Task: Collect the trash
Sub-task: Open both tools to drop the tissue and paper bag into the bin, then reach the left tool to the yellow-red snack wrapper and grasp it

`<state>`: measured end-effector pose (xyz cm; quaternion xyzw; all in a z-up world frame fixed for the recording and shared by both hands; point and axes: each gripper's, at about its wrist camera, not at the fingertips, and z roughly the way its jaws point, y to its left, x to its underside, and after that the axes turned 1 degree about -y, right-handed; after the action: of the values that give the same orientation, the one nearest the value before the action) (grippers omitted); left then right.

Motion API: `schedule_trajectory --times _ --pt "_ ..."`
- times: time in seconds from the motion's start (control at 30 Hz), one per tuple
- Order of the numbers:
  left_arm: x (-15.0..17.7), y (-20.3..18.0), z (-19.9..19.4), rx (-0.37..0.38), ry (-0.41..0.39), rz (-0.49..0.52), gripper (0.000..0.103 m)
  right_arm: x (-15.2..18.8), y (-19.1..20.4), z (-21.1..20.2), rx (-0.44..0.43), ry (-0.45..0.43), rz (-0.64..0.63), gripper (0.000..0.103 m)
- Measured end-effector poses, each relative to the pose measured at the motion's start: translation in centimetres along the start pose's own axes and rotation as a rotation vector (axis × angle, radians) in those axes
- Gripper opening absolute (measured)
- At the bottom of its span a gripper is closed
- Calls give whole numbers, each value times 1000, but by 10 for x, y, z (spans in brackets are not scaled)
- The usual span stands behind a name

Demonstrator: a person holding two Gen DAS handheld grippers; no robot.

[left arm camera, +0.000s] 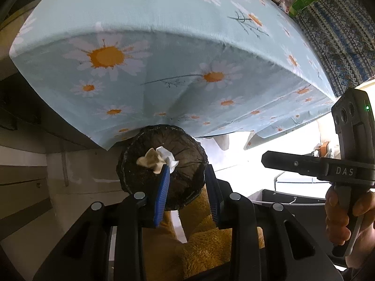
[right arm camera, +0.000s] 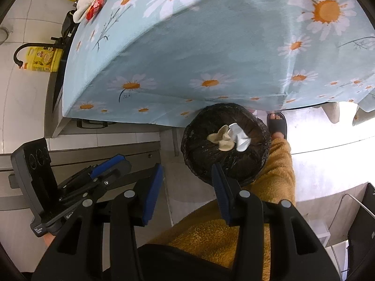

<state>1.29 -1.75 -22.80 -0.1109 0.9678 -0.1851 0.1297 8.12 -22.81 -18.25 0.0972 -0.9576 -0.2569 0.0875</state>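
A round bin lined with a black bag [left arm camera: 187, 187] stands on the floor at the table's edge. A beige crumpled paper [left arm camera: 150, 160] and a white crumpled paper [left arm camera: 167, 155] lie inside it. My left gripper [left arm camera: 187, 192] is open and empty above the bin. In the right wrist view the bin [right arm camera: 250, 161] holds the same beige paper [right arm camera: 221, 140] and white paper [right arm camera: 240, 138]. My right gripper [right arm camera: 187, 189] is open and empty, left of and above the bin. The left gripper [right arm camera: 110, 164] shows at lower left there.
A table with a light-blue daisy cloth [left arm camera: 164, 23] overhangs the bin. A person's orange fleece leg [right arm camera: 276, 175] and sandalled foot [right arm camera: 277, 124] are beside the bin. Yellow bottles [right arm camera: 42, 59] and a red packet [right arm camera: 95, 7] sit at left. A black crate [right arm camera: 361, 234] is at right.
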Motion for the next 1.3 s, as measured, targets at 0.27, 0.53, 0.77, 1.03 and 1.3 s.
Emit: schedule_trajectory --times 0.27,0.53,0.77,1.03,1.3 --pt "-3 -3 -14 0 -24 8 30 4 2 -15 -1 -33 -9 45" --pt "-11 -12 -44 9 -65 37 30 5 10 -43 4 -84 -34 49" --pt "-27 -29 -70 18 -102 101 40 1 17 -74 13 -148 -52 51" --pt "-55 -50 -104 -8 -182 181 43 -14 27 -117 23 -252 -88 59" --pt "-97 -63 -117 -59 -247 231 52 -40 35 -150 56 -345 -148 61"
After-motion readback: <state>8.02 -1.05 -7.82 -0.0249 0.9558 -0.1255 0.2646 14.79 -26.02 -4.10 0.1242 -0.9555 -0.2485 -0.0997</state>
